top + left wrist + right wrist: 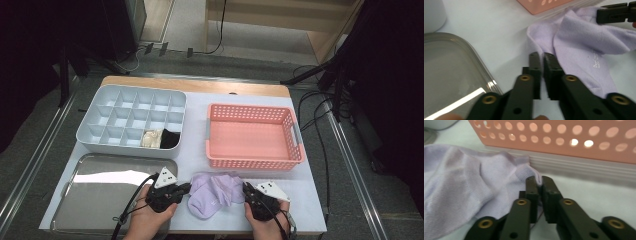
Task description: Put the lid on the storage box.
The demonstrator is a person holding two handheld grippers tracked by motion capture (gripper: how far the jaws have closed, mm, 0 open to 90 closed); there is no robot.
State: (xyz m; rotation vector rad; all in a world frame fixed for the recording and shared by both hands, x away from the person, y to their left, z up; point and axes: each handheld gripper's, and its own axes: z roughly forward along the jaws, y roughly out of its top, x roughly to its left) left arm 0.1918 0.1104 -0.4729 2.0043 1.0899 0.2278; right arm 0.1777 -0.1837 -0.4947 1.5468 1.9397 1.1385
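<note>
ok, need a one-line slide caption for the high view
Two hand-held grippers, left gripper and right gripper, pinch opposite edges of lilac socks lying between a steel tray and a pink basket.

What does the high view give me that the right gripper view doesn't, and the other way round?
High view alone: the grey divided box with a cream and a black item in two compartments, the metal tray, and the left gripper at the socks' left edge. Right gripper view alone: the right gripper pinching the cloth edge up close. Both: the purple socks and the pink basket.
</note>
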